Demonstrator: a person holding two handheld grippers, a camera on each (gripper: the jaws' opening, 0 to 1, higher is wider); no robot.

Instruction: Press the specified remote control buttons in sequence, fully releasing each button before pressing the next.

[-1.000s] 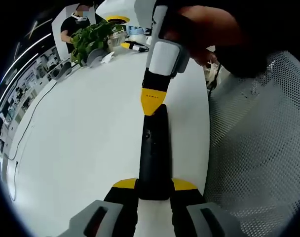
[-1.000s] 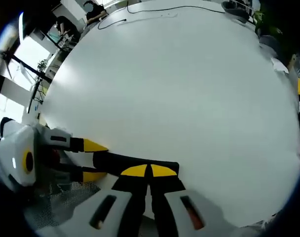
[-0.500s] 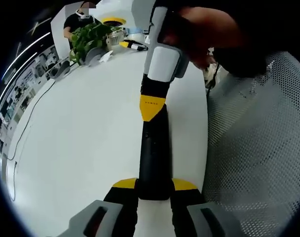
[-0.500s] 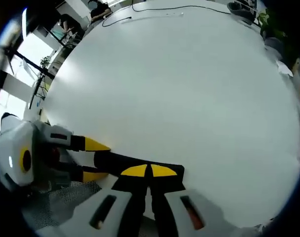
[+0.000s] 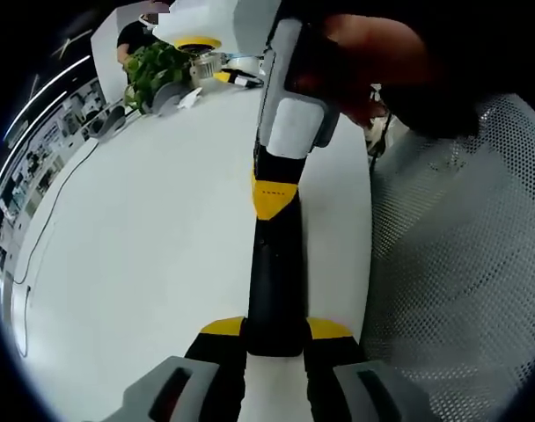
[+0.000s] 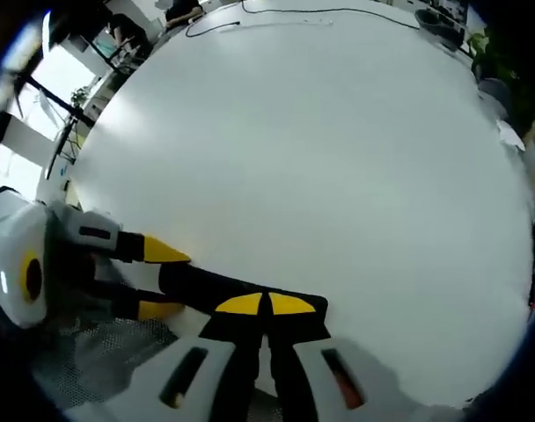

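Our left claw [image 5: 274, 338] grips the remote [image 5: 274, 277] near the bench [image 5: 144, 255] edge; our right claw [image 6: 267, 305], clenched, presses down. We'd lift fully clear before the next button.

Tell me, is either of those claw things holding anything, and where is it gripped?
The left gripper clamps the near end of the black remote control. The right gripper, jaws shut together, rests its tips on the remote's far end, pressing rather than holding.
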